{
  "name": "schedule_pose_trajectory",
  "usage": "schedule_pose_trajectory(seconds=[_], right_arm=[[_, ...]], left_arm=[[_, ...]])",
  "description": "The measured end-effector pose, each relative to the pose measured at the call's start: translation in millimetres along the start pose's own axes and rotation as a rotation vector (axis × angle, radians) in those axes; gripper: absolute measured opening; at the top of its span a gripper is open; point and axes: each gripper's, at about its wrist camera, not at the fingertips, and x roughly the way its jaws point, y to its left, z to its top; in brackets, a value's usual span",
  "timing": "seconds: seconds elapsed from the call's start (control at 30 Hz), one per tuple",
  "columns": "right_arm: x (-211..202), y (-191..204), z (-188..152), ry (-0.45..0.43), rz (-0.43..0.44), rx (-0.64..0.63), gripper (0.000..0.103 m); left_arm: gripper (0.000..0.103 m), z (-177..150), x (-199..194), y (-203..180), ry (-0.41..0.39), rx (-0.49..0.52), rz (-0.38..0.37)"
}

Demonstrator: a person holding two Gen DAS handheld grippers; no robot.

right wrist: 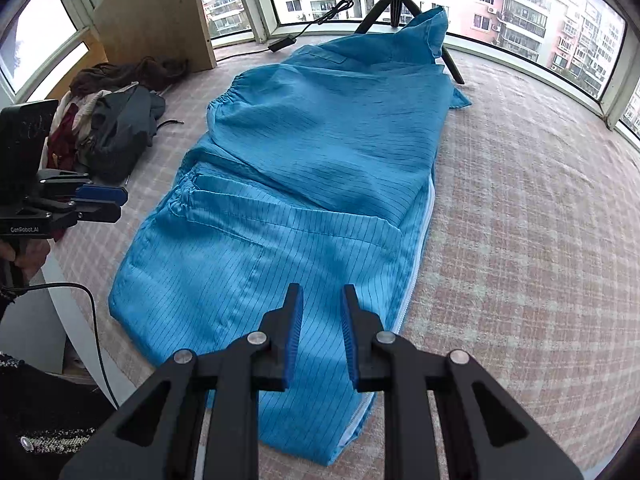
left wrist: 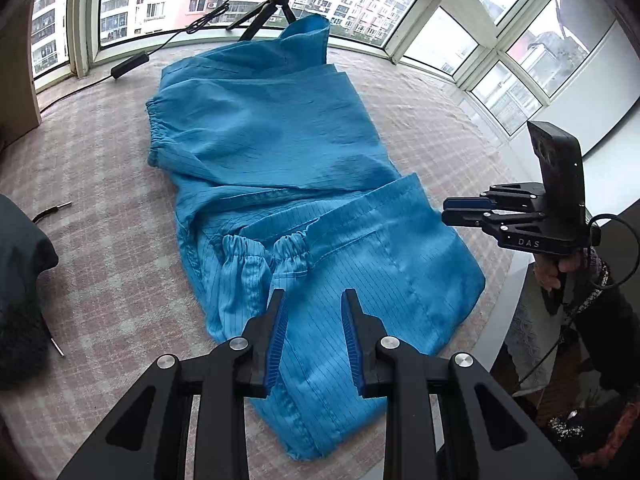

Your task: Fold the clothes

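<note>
Bay-window room, curved glazing all round, apartment blocks outside. Pink-and-cream checked cover (right wrist: 520, 240) over the work surface, wooden panel (right wrist: 160, 12) at the far left corner. Blue pinstriped garment (left wrist: 304, 208) spread lengthwise mid-surface, sleeves folded in, elastic cuffs near the middle, collar standing up at the far end against a black tripod (right wrist: 394, 4). White zipper edge along its right side in right wrist view. Pile of dark clothes (right wrist: 108, 128) at the left, well apart from the garment. Black cable and inline box (left wrist: 130, 64) by the window sill. Left gripper (left wrist: 314, 300) above the near hem, jaws apart, empty. Right gripper (right wrist: 322, 296) above the near hem too, jaws apart, holding nothing.
</note>
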Motion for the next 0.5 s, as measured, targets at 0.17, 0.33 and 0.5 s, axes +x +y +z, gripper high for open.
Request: schedule_pose_trajectory(seconds=[0.17,0.33,0.5], right_arm=[[61,-15,5,0.065,-0.014,0.073,0.019],[22,0,-17,0.074,-0.02,0.042,0.019],[-33,49,-74,0.051,-0.023,-0.188,0.063]], left_arm=[[0.015,-9,50,24,0.08,-0.066,0.069],[0.023,-32,7,-3,0.068,0.046,0.114],[0.054,-67,-30,-65,0.055,0.317,0.123]])
